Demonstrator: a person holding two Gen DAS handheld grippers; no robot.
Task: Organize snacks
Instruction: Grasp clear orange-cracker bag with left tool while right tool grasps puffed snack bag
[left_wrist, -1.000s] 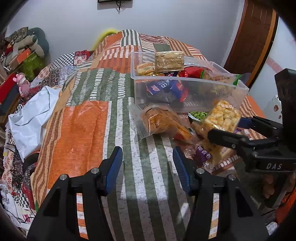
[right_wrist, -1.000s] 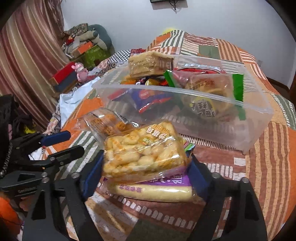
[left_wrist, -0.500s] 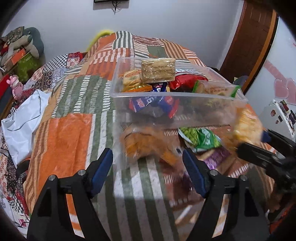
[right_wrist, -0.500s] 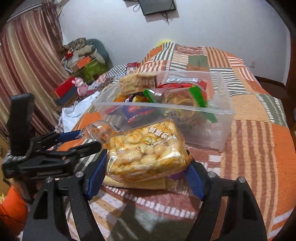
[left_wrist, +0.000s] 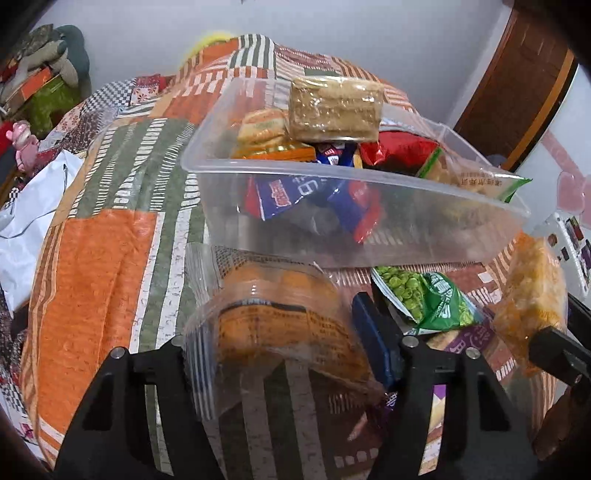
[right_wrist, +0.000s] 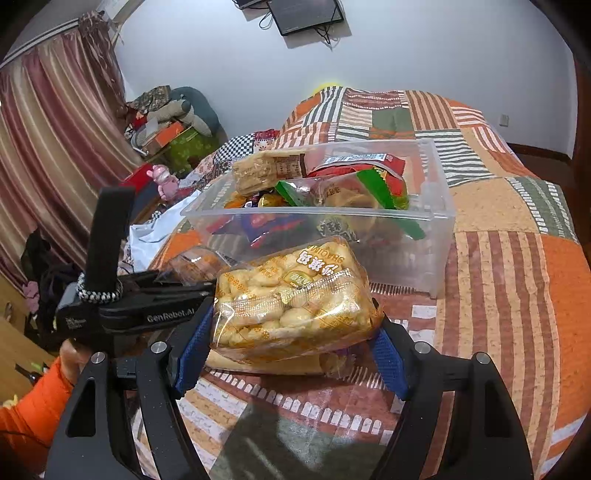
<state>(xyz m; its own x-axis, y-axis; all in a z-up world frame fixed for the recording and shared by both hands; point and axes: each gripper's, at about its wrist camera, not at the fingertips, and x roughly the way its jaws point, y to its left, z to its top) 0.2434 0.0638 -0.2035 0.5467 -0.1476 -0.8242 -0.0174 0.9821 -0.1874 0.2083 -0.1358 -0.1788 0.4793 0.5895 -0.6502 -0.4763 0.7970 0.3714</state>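
**Two Packs in Hand, Bin Already Crowded**

The left tool (left_wrist: 280, 347) is closing its jaws around a clear pack of orange-brown biscuits (left_wrist: 280, 317), which sits between the blue pads just in front of the plastic bin (left_wrist: 369, 192); whether the pads yet press on it is hard to tell through the loose wrapper. The right tool (right_wrist: 291, 350) is clamped on a bag of pale puffed snacks (right_wrist: 291, 295), held clear of the patchwork bedspread (right_wrist: 517, 295). Under and beside that bag lie a purple-labelled packet (left_wrist: 465, 343) and a green pea packet (left_wrist: 432, 299), not yet put away. The bin stands on the bed, heaped with wrapped cakes and red and blue packets reaching its rim. The risks ahead look plain: the slack film of the biscuit pack could slip from the left tool if only plastic is caught, a hard squeeze could crush either snack, and pushing more into the piled bin could tip packs over its edge or shift it on the soft bed.
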